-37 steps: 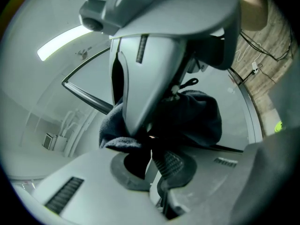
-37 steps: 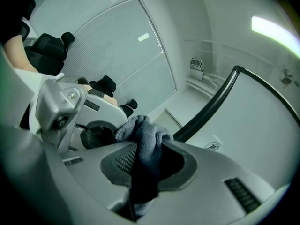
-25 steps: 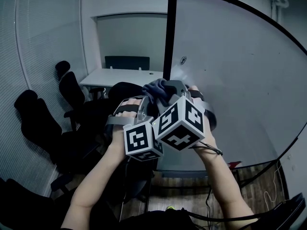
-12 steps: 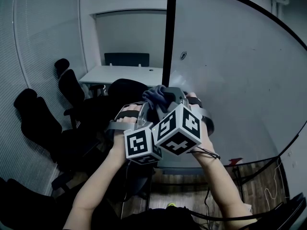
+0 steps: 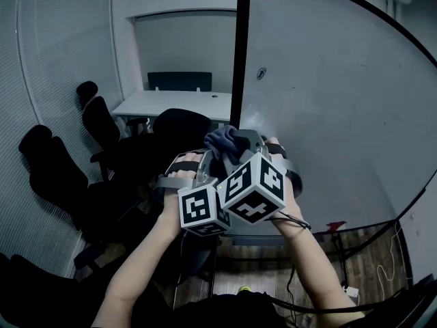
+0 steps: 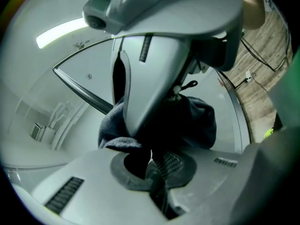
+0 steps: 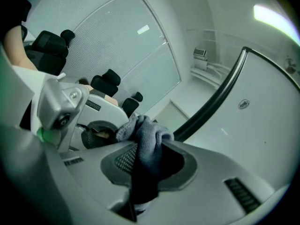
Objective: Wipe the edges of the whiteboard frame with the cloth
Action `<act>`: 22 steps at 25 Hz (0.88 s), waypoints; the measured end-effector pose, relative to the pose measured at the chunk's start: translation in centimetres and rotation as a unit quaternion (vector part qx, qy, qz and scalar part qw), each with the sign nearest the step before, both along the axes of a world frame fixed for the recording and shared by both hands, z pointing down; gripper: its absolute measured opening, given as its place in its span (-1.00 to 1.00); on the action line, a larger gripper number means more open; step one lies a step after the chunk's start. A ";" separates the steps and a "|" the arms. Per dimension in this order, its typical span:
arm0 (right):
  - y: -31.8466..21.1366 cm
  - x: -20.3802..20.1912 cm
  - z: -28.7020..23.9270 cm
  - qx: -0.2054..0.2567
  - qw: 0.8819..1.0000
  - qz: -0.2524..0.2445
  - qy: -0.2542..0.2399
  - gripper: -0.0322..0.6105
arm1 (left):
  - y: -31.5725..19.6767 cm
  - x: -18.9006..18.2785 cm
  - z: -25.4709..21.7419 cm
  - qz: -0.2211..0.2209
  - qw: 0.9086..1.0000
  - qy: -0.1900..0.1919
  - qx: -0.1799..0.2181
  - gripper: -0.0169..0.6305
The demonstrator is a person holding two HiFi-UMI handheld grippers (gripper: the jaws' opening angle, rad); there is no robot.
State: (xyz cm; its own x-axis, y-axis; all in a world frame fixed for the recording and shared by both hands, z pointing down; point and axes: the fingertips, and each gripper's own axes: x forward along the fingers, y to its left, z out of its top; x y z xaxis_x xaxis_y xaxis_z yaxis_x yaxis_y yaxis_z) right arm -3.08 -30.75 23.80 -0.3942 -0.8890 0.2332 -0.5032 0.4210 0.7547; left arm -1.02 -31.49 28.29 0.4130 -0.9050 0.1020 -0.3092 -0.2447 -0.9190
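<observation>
Two grippers held close together. Right gripper (image 7: 146,165) clenched on cloth (image 7: 143,135). Left gripper (image 6: 152,168) closed, nothing seen between jaws. Cloth bunched just beside black whiteboard frame (image 5: 239,67), left edge. Risk: cloth dragged out by friction; frame scraped by bare jaw.

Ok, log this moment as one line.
right gripper: shut on cloth | left gripper: shut, close behind cloth | cloth: at left edge of whiteboard frame
</observation>
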 end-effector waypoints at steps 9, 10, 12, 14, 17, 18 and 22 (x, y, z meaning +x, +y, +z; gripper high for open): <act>0.0 0.3 1.9 -0.020 1.000 0.003 -0.013 -0.60 | 0.1 0.3 2.1 0.012 1.000 -0.019 -0.019 -0.90; 0.0 0.4 2.2 -0.022 1.000 0.005 -0.013 -0.60 | 0.1 0.3 2.5 0.011 0.999 -0.023 -0.021 -0.90; 0.0 0.4 2.8 -0.023 1.000 0.009 -0.013 -0.60 | 0.1 0.3 2.9 0.012 0.999 -0.025 -0.025 -0.90; -0.1 0.5 3.1 -0.026 0.999 0.011 -0.015 -0.60 | 0.1 0.4 3.2 0.013 0.999 -0.024 -0.031 -0.90; -0.1 0.5 3.7 -0.035 0.999 0.012 -0.020 -0.60 | 0.1 0.4 3.8 0.014 0.999 -0.032 -0.037 -0.90; -0.1 0.5 3.9 -0.037 0.999 0.012 -0.022 -0.60 | 0.1 0.4 4.0 0.014 0.999 -0.035 -0.037 -0.90; -0.1 0.4 4.7 -0.046 0.999 0.012 -0.025 -0.60 | 0.1 0.1 4.9 0.014 0.998 -0.044 -0.042 -0.90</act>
